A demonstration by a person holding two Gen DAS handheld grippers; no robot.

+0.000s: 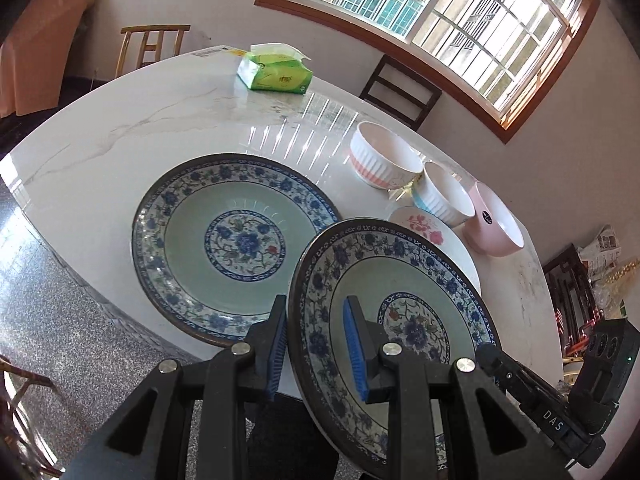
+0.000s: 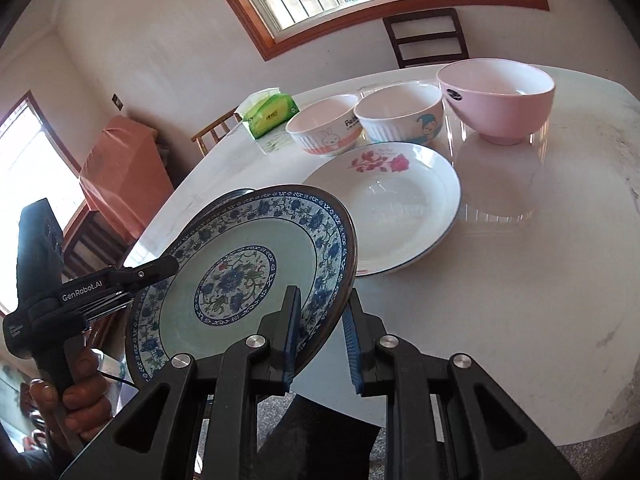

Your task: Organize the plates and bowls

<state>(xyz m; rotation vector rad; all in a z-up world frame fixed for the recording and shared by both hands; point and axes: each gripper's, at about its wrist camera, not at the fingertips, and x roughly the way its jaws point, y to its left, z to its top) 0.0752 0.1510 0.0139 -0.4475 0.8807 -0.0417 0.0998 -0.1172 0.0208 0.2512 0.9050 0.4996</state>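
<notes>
A blue-patterned plate is held tilted above the table, gripped on opposite rims by both grippers. My left gripper straddles its left rim and my right gripper straddles its right rim; the same plate shows in the right wrist view. A second matching plate lies flat on the table to the left. A white rose plate lies beyond, with a white bowl with pink stripes, a white bowl with blue stripes and a pink bowl behind it.
The white marble table carries a green tissue pack at its far side. Chairs stand around it under the window. The other hand-held gripper shows at the left of the right wrist view.
</notes>
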